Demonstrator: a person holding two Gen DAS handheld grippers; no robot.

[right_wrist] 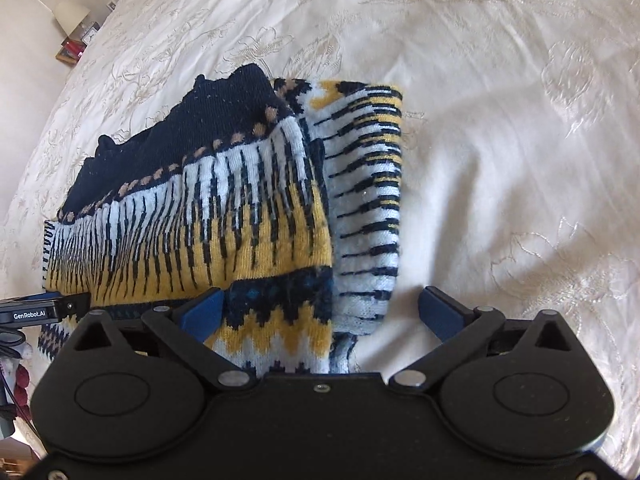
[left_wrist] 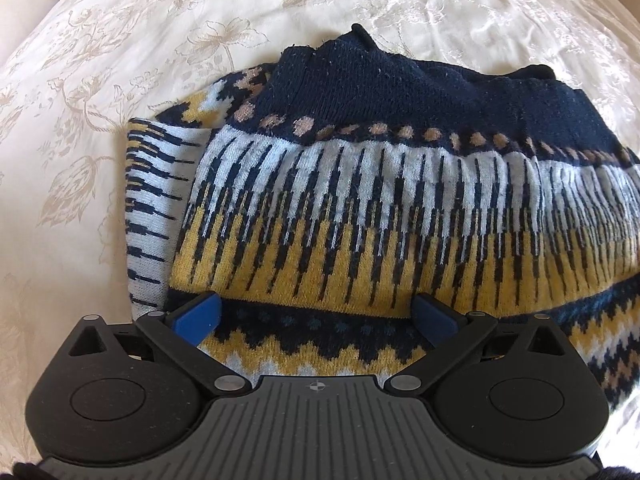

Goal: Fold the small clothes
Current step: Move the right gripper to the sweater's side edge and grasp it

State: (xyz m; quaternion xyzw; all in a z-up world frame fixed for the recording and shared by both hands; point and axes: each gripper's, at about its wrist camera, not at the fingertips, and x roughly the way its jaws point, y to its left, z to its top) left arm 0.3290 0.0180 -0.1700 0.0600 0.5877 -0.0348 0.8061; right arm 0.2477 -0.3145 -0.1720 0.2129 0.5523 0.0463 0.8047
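Both grippers hover low over the near hem of a patterned knit sweater [left_wrist: 360, 208], the left gripper [left_wrist: 316, 316] and right gripper [right_wrist: 320, 312] each spread wide with blue pads gripping nothing. The folded sweater lies beyond them on a cream embroidered bedspread [left_wrist: 120, 60], navy band farthest away.

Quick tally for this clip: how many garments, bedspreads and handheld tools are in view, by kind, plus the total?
Sweaters: 1, patterned sweater, folded on the bed
Bedspreads: 1, cream bedspread
Tools: 2, left tool and right tool, both open over the sweater's near edge
Total: 4
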